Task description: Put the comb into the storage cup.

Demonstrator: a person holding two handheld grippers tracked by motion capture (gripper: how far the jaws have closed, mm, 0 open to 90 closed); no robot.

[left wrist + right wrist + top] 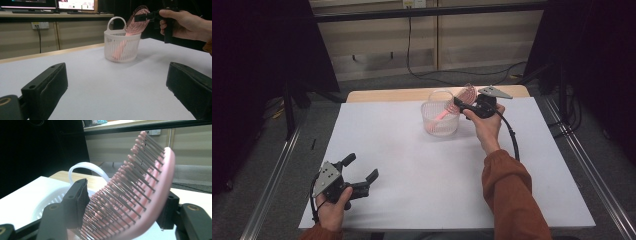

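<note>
A pink hairbrush (468, 92) stands tilted in a white slotted basket (439, 124) at the far middle of the table, handle down inside and head sticking out above the rim. My right gripper (458, 103) is at the brush head. In the right gripper view the brush (150, 182) lies between the parted jaws of the right gripper (122, 207), bristles toward the left jaw and back against the right one, uncompressed. The basket (47, 205) is just below. My left gripper (362, 167) rests open and empty at the table's near left corner, facing the basket (122, 47) and brush (137, 15).
A white sheet (412, 165) covers the table, with a wooden strip (382, 94) bare along the far edge. Metal rails (272, 190) run along both sides on the floor. A black cable (512, 135) trails from the right gripper over the sheet.
</note>
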